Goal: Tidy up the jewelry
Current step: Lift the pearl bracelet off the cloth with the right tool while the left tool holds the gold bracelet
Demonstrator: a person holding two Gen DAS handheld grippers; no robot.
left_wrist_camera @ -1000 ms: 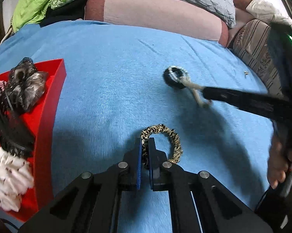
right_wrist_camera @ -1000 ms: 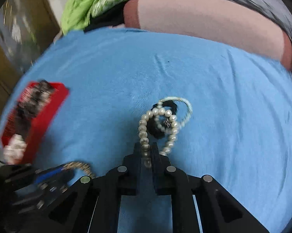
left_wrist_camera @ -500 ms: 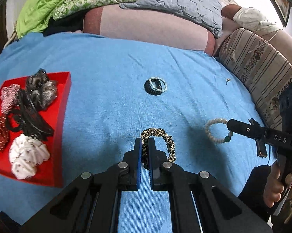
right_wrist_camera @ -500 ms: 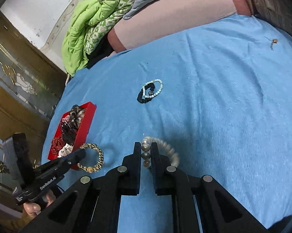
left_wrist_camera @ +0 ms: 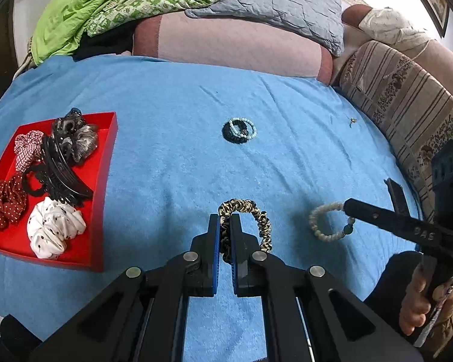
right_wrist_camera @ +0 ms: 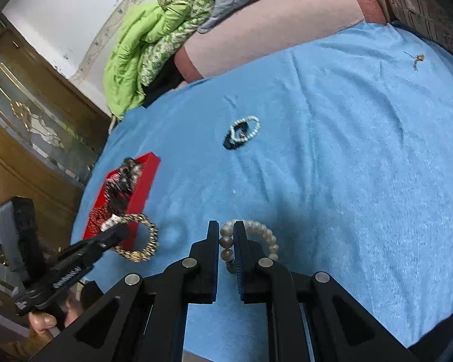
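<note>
My left gripper (left_wrist_camera: 225,221) is shut on a leopard-print scrunchie (left_wrist_camera: 258,215), held above the blue cloth. My right gripper (right_wrist_camera: 226,229) is shut on a pearl bracelet (right_wrist_camera: 264,235), also held above the cloth. In the left wrist view the right gripper (left_wrist_camera: 347,206) shows at the right with the pearl bracelet (left_wrist_camera: 323,226). In the right wrist view the left gripper (right_wrist_camera: 122,230) shows at the lower left with the scrunchie (right_wrist_camera: 146,241). A black scrunchie with a turquoise bead bracelet (left_wrist_camera: 240,129) lies mid-cloth, and shows in the right wrist view (right_wrist_camera: 241,132).
A red tray (left_wrist_camera: 106,163) at the left holds several scrunchies and a black hair claw; it shows in the right wrist view (right_wrist_camera: 145,187). A small gold piece (left_wrist_camera: 352,119) lies far right. Pillows and a green blanket (left_wrist_camera: 106,0) border the far edge.
Both grippers have lifted and pulled back from the cloth. The right gripper carried the pearl bracelet away from the black scrunchie pile. The left still holds the leopard scrunchie.
</note>
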